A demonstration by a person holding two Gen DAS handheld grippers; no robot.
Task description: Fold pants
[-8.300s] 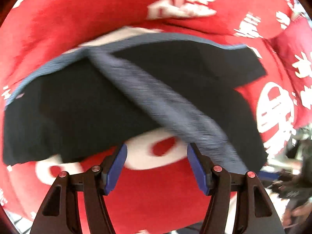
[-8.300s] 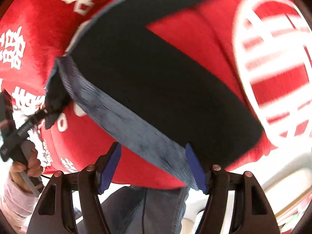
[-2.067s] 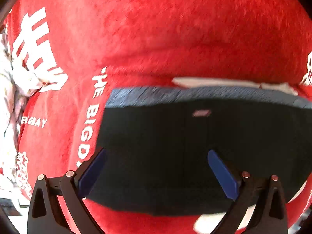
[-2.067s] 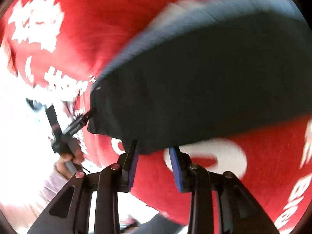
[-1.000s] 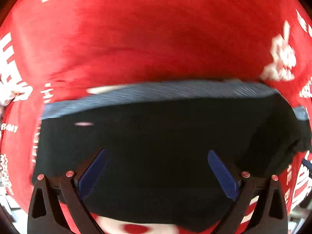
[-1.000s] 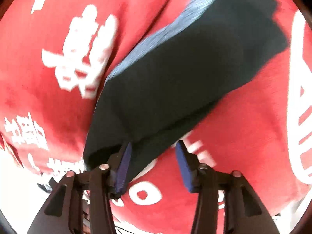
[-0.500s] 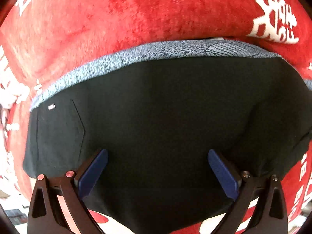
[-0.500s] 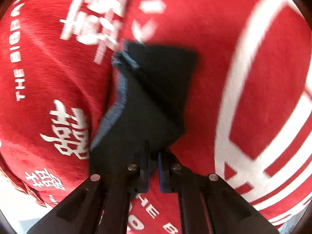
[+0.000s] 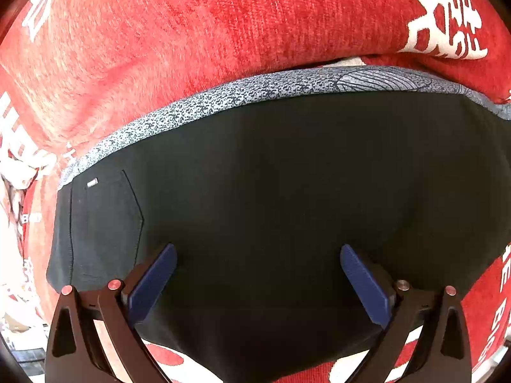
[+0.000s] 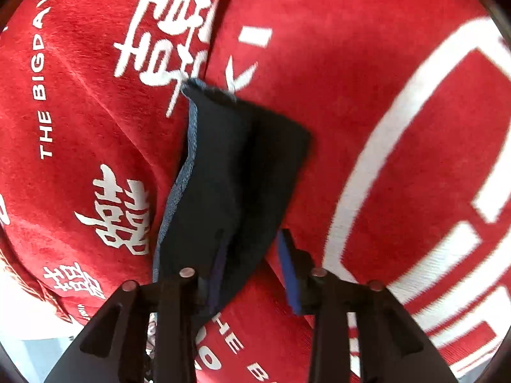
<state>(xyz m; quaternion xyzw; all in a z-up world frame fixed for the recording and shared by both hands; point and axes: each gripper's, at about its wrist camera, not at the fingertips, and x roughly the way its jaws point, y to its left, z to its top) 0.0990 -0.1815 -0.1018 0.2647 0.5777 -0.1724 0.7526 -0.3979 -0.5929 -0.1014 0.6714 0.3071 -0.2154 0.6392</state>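
Black pants (image 9: pixel 271 191) flat on red printed blanket (image 9: pixel 191 48), left hand-held gripper (image 9: pixel 255 274) spread wide above, right hand-held gripper (image 10: pixel 252 261) parted around a raised fold.

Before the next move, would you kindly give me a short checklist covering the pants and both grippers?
1. Left gripper open, jaws wide apart over the pants: ok.
2. Right gripper open: ok.
3. Right gripper free of cloth: not ok; a pants edge lies between the jaws, draped over one finger.
4. Pants flat on the red blanket, speckled waistband smooth, in the left wrist view: ok.
5. Pants end near the right gripper tidy: not ok; it looks creased and raised.
6. Folded layers lined up underneath: cannot tell.
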